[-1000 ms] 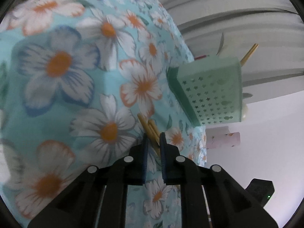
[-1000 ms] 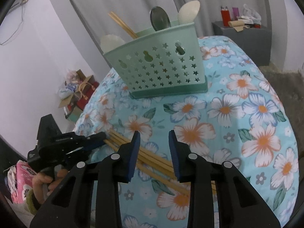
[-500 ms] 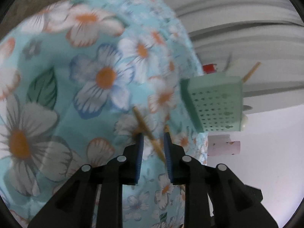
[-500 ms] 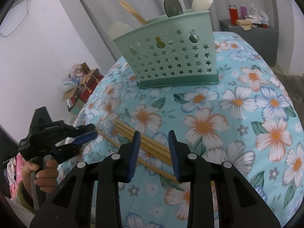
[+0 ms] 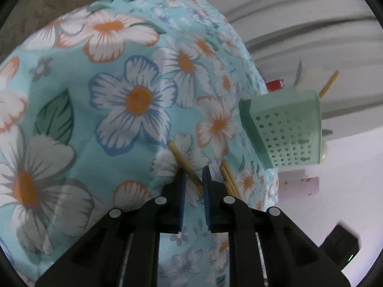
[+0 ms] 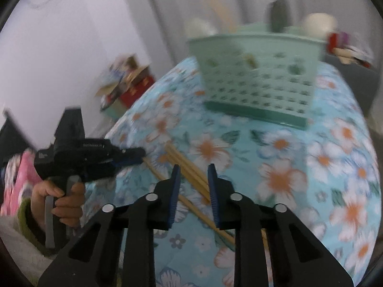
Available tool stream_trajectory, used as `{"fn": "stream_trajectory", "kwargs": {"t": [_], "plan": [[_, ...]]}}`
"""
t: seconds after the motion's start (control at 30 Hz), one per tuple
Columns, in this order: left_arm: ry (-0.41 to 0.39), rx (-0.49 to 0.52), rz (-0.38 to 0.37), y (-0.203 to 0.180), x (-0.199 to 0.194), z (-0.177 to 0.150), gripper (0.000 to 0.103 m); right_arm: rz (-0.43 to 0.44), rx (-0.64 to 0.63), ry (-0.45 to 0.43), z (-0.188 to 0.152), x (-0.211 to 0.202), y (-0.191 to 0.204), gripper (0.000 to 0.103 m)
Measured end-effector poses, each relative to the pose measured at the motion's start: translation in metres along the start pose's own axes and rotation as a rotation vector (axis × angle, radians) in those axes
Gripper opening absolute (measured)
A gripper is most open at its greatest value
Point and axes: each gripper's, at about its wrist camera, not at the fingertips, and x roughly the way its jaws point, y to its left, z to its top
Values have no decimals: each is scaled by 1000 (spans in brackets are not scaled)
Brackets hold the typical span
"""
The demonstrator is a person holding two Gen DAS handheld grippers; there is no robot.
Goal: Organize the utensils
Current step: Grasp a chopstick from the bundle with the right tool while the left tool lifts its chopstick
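Several wooden chopsticks lie on the floral tablecloth [image 6: 311, 155] in front of the green star-punched caddy [image 6: 258, 76] [image 5: 289, 129], which holds spoons and a chopstick. My left gripper [image 5: 192, 173] is closing, and its pads pinch one chopstick [image 5: 178, 154] that crosses them at a slant. The other chopsticks [image 5: 228, 177] lie just right of it. From the right wrist view, the left gripper [image 6: 136, 155] grips that stick's end at the table's left edge. My right gripper [image 6: 193, 167] is closing around the chopstick bundle [image 6: 191, 175]. The sticks run between its pads, which still stand apart from them.
A hand [image 6: 64, 198] holds the left gripper off the table's left edge. Boxes [image 6: 129, 81] sit on the floor beyond it, and pink fabric [image 6: 16, 179] shows at far left. A dark cabinet with a red bottle [image 6: 332, 40] stands behind the caddy. Grey curtains hang at the back.
The left gripper let go of the bundle, widened, then narrowed on a single chopstick. The right gripper rolled, moved in over the bundle, and its jaws came closer together.
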Motion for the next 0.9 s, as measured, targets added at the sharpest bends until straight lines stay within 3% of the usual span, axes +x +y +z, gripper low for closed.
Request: {"fn": "stream_trajectory", "kwargs": {"t": [0.1, 0.23, 0.4, 0.9], "plan": [[-20, 60, 16, -2, -4, -6, 14, -16, -118, 83, 11, 26, 7, 11], [-20, 70, 7, 1, -6, -6, 14, -24, -248, 166, 21, 54, 16, 11], [-24, 96, 8, 1, -7, -8, 15, -33, -327, 246, 23, 81, 22, 11], [-10, 126, -2, 1, -6, -7, 15, -50, -466, 334, 39, 112, 48, 11]]}}
